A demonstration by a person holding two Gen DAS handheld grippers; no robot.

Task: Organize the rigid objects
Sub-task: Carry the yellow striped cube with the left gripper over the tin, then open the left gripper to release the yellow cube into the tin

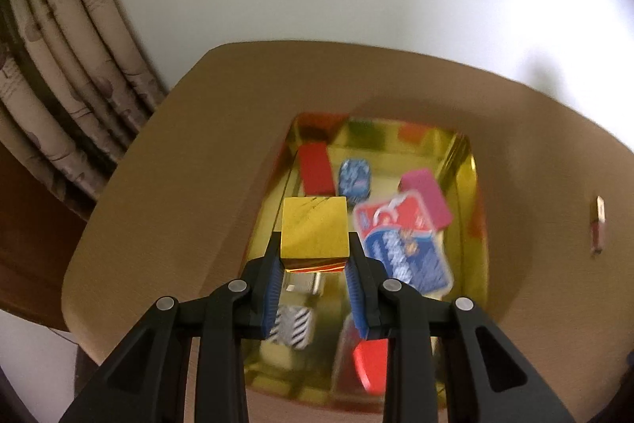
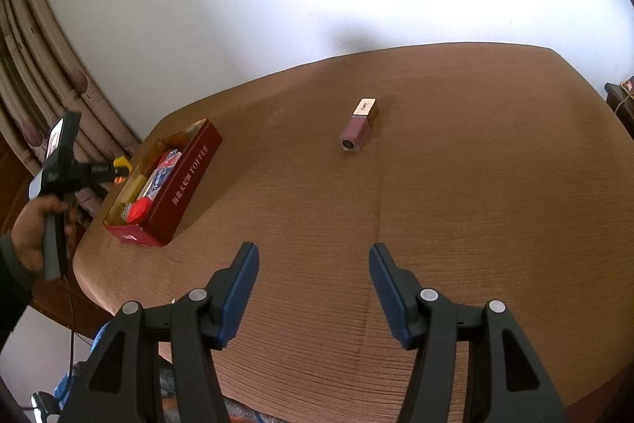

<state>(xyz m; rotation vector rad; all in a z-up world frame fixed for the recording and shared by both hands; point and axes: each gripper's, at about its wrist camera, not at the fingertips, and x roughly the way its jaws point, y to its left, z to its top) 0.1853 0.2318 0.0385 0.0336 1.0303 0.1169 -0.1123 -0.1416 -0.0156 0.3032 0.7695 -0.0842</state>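
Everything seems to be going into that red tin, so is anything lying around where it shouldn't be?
Yes. One small pink bottle with a gold cap lies on its side alone on the brown table, well apart from the red tin that holds the other items. The left tongs hold a gold block over the tin.

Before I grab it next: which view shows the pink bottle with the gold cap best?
The right wrist view: the pink bottle lies sharp and whole on the brown table, alone, ahead of the open right gripper. The left wrist view shows it only as a small blurred sliver at the right edge.
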